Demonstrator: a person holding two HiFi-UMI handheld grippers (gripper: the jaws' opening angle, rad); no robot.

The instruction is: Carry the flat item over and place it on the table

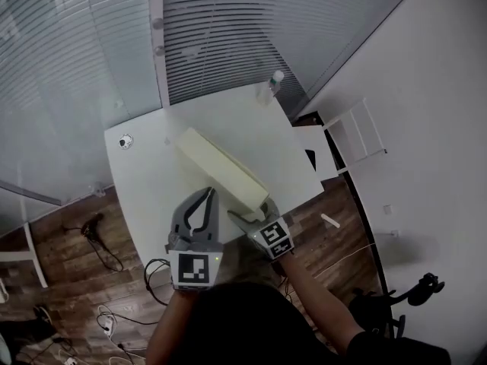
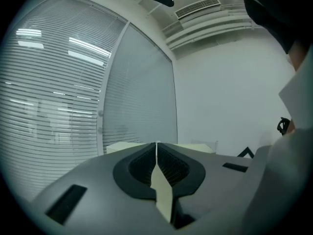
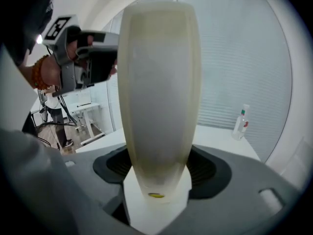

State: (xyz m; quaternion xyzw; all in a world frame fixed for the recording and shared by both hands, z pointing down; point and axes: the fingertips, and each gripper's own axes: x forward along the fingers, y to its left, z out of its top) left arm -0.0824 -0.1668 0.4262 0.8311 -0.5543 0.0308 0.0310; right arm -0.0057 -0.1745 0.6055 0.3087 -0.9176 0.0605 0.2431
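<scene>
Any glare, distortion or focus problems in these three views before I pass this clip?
Head view: dim, blinds bow from the wide lens, no glare on the white table. Left gripper view: round black vignette, bright streaks of light across the blinds. Right gripper view: the pale yellow flat item in the right gripper looms close, bulged and soft; the bottle behind is legible.
</scene>
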